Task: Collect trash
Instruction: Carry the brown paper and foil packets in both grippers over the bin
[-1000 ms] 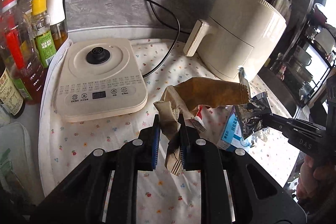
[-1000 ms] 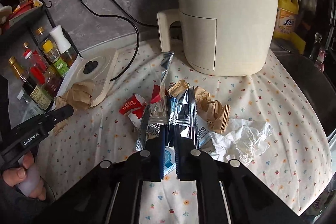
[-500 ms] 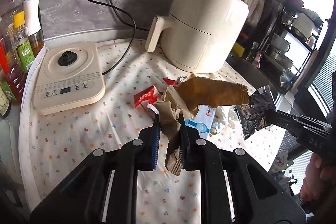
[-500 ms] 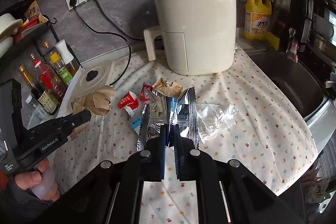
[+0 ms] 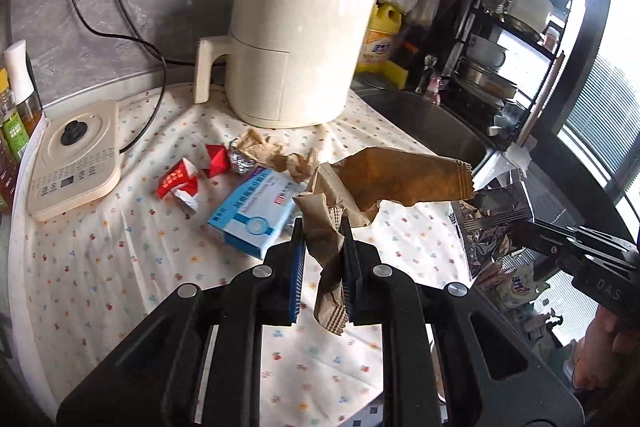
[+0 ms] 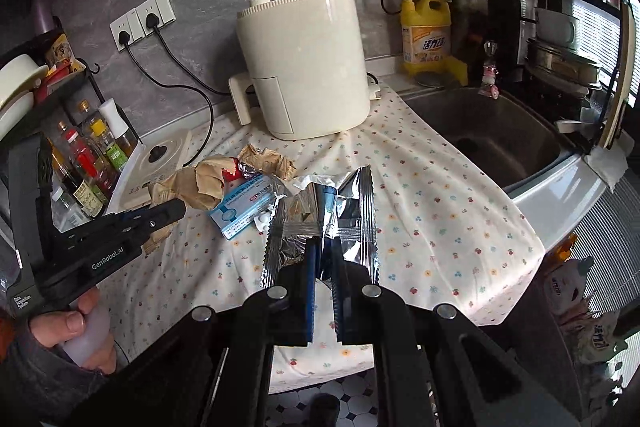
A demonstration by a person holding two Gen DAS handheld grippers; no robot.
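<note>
The left gripper (image 5: 322,247) was clenched on a crumpled brown paper bag (image 5: 400,183), held up above the flowered cloth (image 5: 100,259). The right gripper (image 6: 323,259) was clamped on a silver foil wrapper (image 6: 352,211), also lifted clear of the counter. More trash lay on the cloth near the cream fryer (image 5: 296,47): a blue box (image 5: 256,215), a red wrapper (image 5: 178,183) and brown paper scraps (image 5: 276,159).
</note>
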